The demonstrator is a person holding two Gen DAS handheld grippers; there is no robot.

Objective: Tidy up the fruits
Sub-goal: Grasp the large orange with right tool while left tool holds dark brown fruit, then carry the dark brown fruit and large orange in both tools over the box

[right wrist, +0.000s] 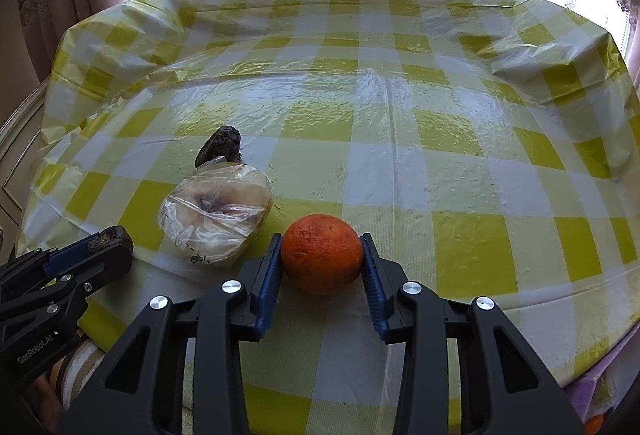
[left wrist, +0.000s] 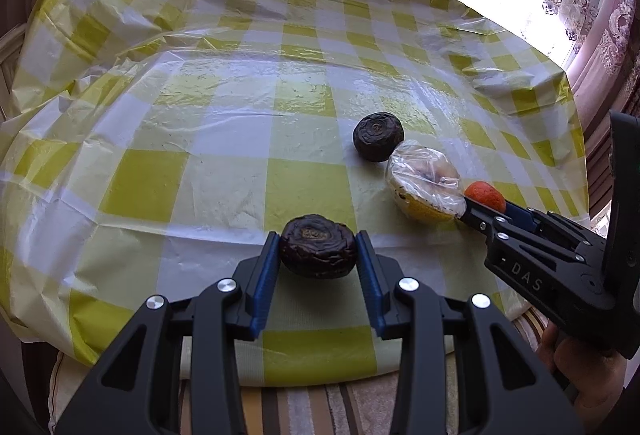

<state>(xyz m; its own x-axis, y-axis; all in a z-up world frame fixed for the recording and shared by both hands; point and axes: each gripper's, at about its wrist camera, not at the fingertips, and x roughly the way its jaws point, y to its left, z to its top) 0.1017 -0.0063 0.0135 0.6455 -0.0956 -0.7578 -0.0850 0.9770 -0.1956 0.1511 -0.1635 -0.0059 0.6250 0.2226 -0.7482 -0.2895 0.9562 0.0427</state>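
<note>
The left claw (left wrist: pixel 317 249) pinches a dark, wrinkled, shrivelled round fruit (left wrist: pixel 317 247) between its blue ribbed pads, near the front edge of the desk (left wrist: pixel 200 171), which is covered by a glossy yellow-and-white checked plastic cloth. The right claw (right wrist: pixel 322 261) pinches a round orange citrus fruit with a rough skin (right wrist: pixel 322 259), pads flat on its two sides; it too is close to the front edge, and whether it rests on the cloth or is just lifted cannot be told.

Between the two claws, slightly farther in from the front edge, lies a cut pale-yellow fruit wrapped in clear plastic film (left wrist: pixel 426 187). The orange sits just to its right, nearly touching the wrap. Just behind the wrapped fruit, toward the far edge, rests a second dark wrinkled fruit (left wrist: pixel 378 137), touching or almost touching it.

Both claws are loaded, so the coming move turns on where each fruit goes relative to that central pair. The loose dark fruit lies ahead and to the right of the left claw, which looks like the natural carrier to set its own dark fruit beside the matching one. The right claw's path runs close past the wrap, which could snag.
</note>
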